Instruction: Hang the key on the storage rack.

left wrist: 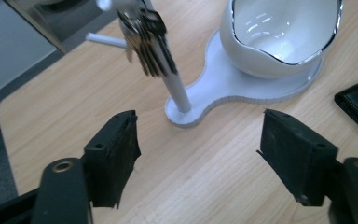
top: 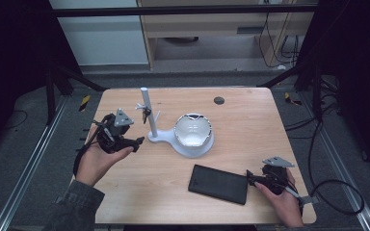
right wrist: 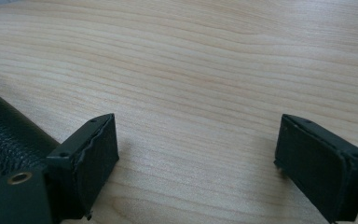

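On the wooden tabletop stands a white stand: a slim upright post rising from a flat base that also carries a white bowl with a shiny, uneven rim. A bunch of keys hangs from a short peg near the top of the post, well clear of the wood below. The left hand-held gripper sits just to the left of the stand's base, pointing toward it; its jaws are spread wide with nothing between them, bare wood showing in the gap in the left gripper view, where the keys dangle above and beyond the jaw tips and are not touched. A flat black wallet lies near the front edge, to the right of centre. The right hand-held gripper rests low at the wallet's right end, its jaws also spread apart and holding nothing; in the right gripper view the wallet's grained black surface lies just beside one jaw, outside the gap.
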Action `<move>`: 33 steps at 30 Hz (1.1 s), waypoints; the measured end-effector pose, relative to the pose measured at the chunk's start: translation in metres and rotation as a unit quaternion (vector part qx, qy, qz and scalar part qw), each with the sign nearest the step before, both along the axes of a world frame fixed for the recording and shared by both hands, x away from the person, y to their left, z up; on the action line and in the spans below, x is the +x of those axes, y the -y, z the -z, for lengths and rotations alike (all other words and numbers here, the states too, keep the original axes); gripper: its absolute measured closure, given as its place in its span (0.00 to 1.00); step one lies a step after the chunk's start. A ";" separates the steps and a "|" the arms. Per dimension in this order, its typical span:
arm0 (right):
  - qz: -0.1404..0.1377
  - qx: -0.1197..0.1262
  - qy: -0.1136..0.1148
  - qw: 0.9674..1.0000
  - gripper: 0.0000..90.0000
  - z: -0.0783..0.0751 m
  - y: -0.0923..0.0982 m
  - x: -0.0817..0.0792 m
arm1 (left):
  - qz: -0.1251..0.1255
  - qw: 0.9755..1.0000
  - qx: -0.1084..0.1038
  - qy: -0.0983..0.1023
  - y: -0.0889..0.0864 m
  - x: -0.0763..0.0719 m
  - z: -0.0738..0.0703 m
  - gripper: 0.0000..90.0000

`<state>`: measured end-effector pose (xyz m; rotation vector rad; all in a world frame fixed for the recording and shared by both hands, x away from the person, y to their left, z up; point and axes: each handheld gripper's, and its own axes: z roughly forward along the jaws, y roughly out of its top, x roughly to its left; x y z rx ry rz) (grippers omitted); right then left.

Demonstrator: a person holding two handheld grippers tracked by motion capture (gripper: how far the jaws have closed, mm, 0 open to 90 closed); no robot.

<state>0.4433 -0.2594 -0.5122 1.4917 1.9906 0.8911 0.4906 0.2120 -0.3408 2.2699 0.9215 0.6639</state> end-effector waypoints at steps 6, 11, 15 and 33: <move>0.003 0.003 -0.001 1.000 0.14 0.000 0.000 0.000 | 0.021 1.000 -0.010 -0.012 0.009 -0.007 0.021 0.14; 0.003 0.001 -0.002 1.000 0.13 0.000 0.000 0.000 | 0.052 0.999 -0.006 -0.016 0.024 -0.012 0.041 0.10; 0.004 0.004 -0.004 1.000 0.12 0.000 0.000 0.001 | 0.068 0.997 -0.013 -0.021 0.037 -0.016 0.054 0.08; 0.006 0.003 0.022 1.000 0.07 -0.010 0.004 -0.007 | 0.133 0.990 -0.018 -0.036 0.086 -0.028 0.080 0.10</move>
